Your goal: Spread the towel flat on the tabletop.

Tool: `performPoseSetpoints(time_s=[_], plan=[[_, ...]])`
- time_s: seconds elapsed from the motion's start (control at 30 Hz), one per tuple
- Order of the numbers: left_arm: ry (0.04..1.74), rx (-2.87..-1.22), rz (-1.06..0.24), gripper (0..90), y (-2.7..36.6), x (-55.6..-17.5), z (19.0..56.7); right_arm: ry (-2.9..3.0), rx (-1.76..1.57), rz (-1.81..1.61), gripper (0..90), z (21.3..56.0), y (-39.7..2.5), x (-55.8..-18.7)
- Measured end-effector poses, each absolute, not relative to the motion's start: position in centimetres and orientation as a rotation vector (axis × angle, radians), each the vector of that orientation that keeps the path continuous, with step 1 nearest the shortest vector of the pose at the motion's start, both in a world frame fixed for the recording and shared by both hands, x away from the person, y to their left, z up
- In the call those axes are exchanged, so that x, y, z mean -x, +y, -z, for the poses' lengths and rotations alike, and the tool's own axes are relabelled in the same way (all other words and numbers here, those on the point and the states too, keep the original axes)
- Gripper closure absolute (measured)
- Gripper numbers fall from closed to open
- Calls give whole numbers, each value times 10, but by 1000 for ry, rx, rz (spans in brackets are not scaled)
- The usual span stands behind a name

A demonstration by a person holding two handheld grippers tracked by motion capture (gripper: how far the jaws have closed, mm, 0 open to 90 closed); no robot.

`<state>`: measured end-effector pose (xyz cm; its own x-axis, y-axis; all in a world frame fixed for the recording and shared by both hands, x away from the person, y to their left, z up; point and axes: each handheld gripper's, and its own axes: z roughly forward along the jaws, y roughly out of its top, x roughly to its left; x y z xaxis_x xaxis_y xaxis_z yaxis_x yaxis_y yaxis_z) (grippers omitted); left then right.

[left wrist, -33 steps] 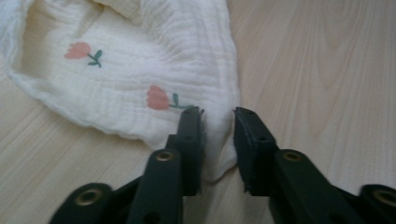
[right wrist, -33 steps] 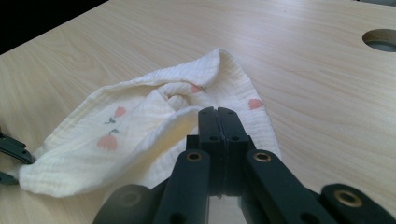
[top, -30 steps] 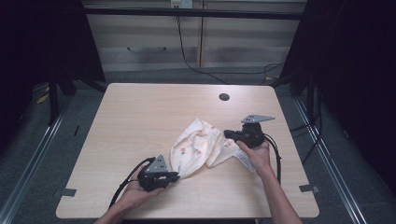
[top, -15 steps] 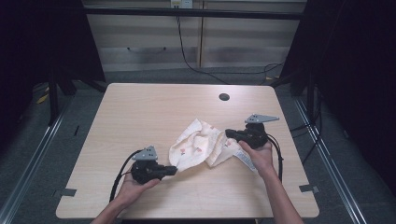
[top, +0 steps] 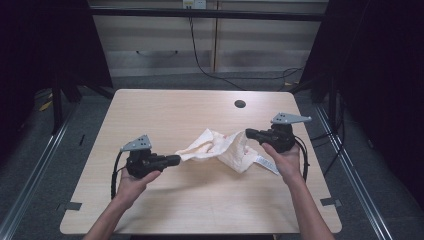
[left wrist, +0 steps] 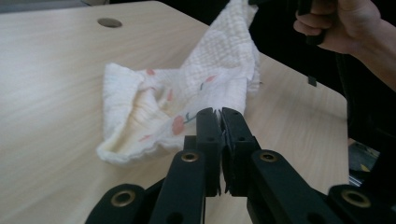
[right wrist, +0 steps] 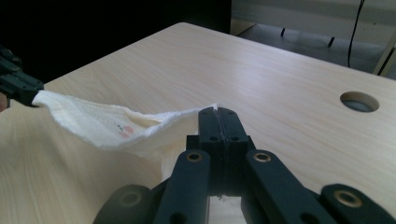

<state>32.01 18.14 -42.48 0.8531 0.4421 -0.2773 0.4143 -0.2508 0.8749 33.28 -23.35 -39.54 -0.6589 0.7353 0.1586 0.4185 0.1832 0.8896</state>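
Right now I am working over the light wooden table point(top: 165, 110), whose round cable hole point(top: 240, 104) is sitting near the far edge, and both of my forearms are reaching in from the near side, spread well apart. Between them the white cloth point(top: 225, 147) with small red printed marks is hanging in a loose band, its middle sagging toward the tabletop and a white label trailing from it toward my right hand point(top: 287, 160). My left hand point(top: 132, 180) is gripping its handle low and close to me, wrist turned so the tool is pointing right across the table. My right hand is lying farther out, knuckles up, aiming its tool left. My left gripper point(left wrist: 220, 114) is pressing its jaws together on a corner of the cloth, with a sliver of fabric showing between the tips. My right gripper point(right wrist: 218, 112) is likewise clamping the cloth's opposite edge, jaws closed flat against each other on it.
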Motion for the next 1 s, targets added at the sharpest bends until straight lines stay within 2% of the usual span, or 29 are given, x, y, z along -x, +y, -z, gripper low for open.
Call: performPoseSetpoints(time_s=[0.4,0.8,1.0], plan=[[666,-1800,-147,872,197,-361,363,2060,-1075,-1538,900,357,-241,-351],[749,-1716,-213,878,201,-421,311,1984,-1038,-1554,900,295,-226,-401],[788,-1678,-227,882,203,-444,296,1974,-1058,-1534,900,281,-220,-422]])
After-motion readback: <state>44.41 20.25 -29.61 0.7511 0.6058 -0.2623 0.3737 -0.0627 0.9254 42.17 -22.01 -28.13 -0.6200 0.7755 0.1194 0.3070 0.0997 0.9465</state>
